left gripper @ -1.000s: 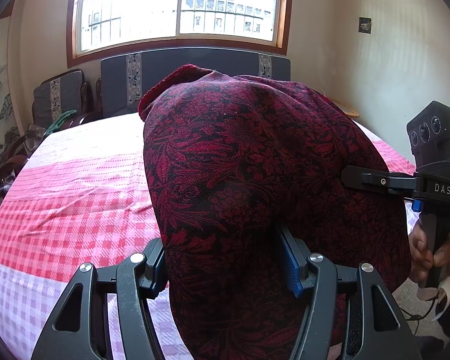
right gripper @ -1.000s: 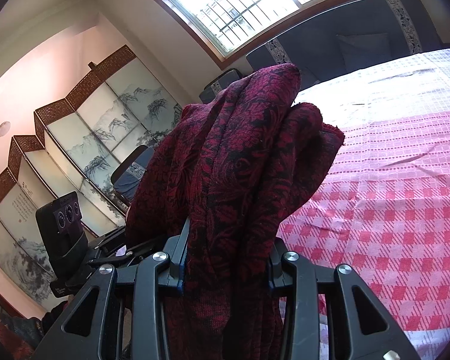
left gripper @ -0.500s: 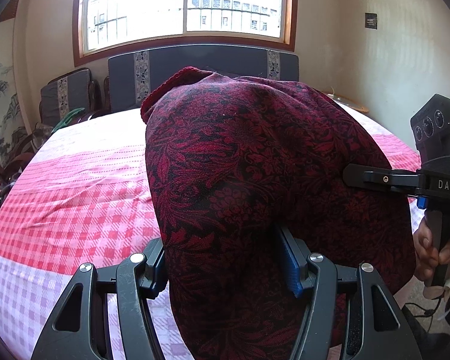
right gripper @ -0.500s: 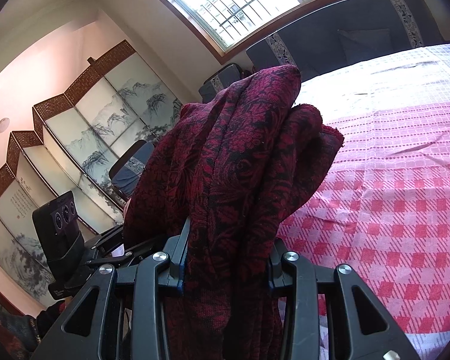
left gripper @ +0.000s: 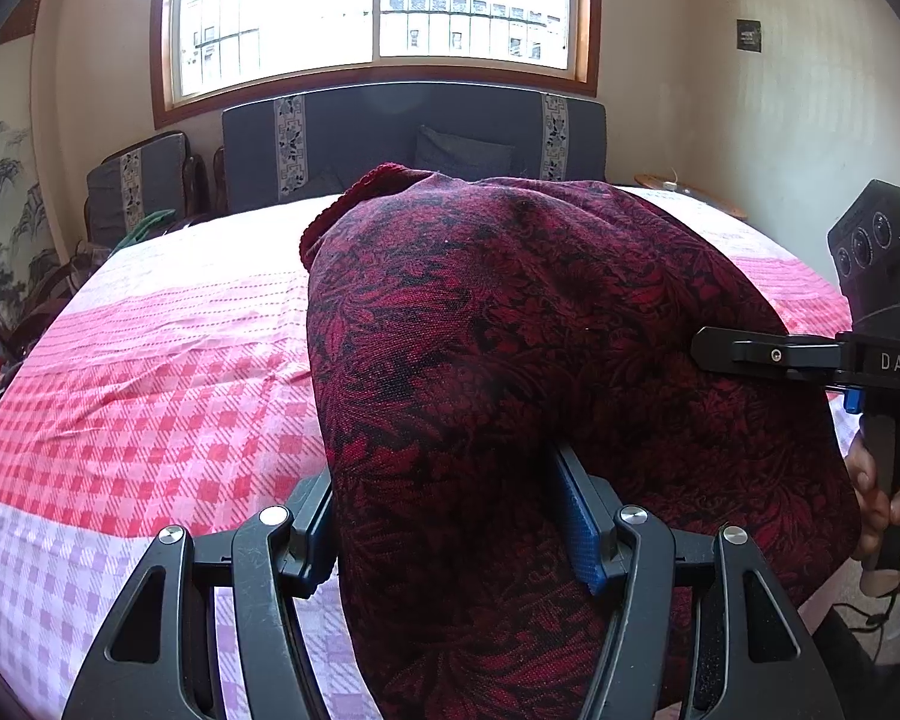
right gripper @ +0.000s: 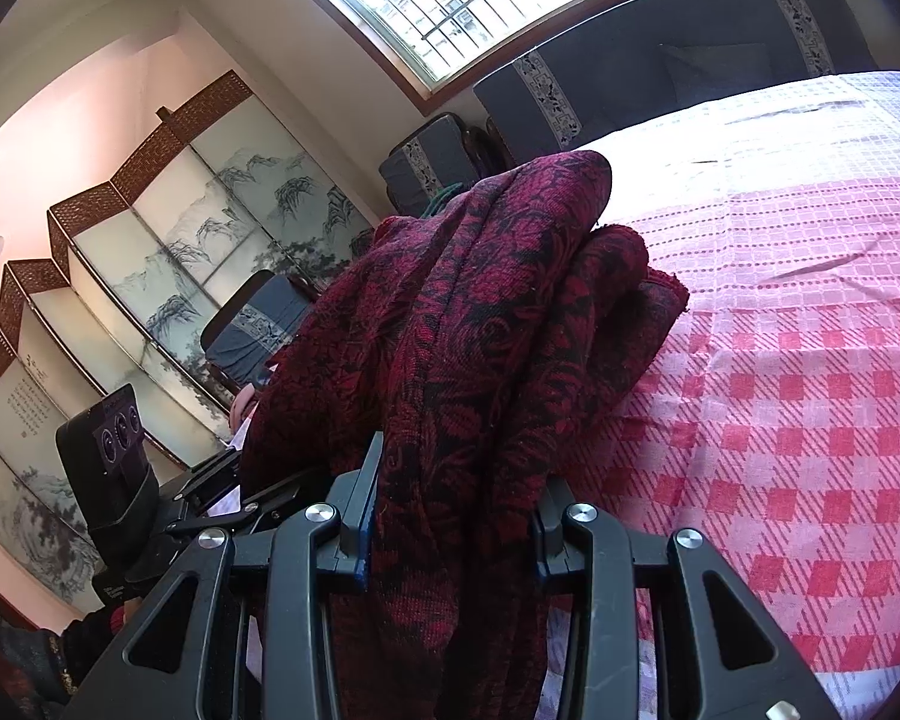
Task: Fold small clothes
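A dark red garment with a black floral pattern (left gripper: 510,348) hangs bunched between both grippers above the bed. My left gripper (left gripper: 450,516) is shut on a thick fold of it, the cloth filling the gap between the blue pads. My right gripper (right gripper: 450,498) is shut on another bundle of the same garment (right gripper: 486,324), which rises in folds in front of the camera. In the left wrist view the right gripper (left gripper: 768,354) comes in from the right, its fingers sunk into the cloth, with a hand (left gripper: 876,492) on its handle. The left gripper's body (right gripper: 120,480) shows at the lower left of the right wrist view.
The bed (left gripper: 150,396) under the garment has a pink, red and lilac checked cover. A dark blue sofa (left gripper: 390,144) stands under the window behind it, with an armchair (left gripper: 138,186) to its left. A painted folding screen (right gripper: 150,276) lines the left wall.
Both grippers keep their hold on the garment. The right wrist view has dipped slightly, so more of the bed cover shows. The garment's shape is nearly the same.
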A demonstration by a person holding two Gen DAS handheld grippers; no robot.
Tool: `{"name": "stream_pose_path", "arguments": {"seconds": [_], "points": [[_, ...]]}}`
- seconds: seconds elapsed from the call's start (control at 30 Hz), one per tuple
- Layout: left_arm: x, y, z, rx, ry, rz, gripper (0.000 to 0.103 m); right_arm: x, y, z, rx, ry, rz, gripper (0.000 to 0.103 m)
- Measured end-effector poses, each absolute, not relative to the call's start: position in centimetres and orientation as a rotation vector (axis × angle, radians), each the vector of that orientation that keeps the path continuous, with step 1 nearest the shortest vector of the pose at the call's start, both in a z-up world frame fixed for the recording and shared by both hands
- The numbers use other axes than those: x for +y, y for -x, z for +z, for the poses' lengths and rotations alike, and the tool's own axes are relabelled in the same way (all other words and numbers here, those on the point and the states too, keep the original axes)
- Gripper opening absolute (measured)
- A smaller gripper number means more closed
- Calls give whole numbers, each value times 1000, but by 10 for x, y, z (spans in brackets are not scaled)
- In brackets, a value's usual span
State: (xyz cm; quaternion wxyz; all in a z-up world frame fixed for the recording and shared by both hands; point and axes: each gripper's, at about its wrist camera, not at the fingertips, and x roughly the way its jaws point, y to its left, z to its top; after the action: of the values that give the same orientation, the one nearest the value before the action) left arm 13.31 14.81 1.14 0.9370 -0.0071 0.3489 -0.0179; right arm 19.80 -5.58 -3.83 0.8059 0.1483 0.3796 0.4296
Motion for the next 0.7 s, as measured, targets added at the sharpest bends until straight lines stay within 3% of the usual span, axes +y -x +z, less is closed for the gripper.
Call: {"name": "stream_pose_path", "arguments": {"seconds": [0.43,0.53,0.7], "points": [[136,-112,12,598,-100,69,77,-54,-190,-40,811,-258,847,39],[127,-100,25,516,-167,135,86,-56,-171,-27,738,-197,803,39],[121,-88,49,436,-148,139,93,-51,-130,1,605,-61,729,41]]}}
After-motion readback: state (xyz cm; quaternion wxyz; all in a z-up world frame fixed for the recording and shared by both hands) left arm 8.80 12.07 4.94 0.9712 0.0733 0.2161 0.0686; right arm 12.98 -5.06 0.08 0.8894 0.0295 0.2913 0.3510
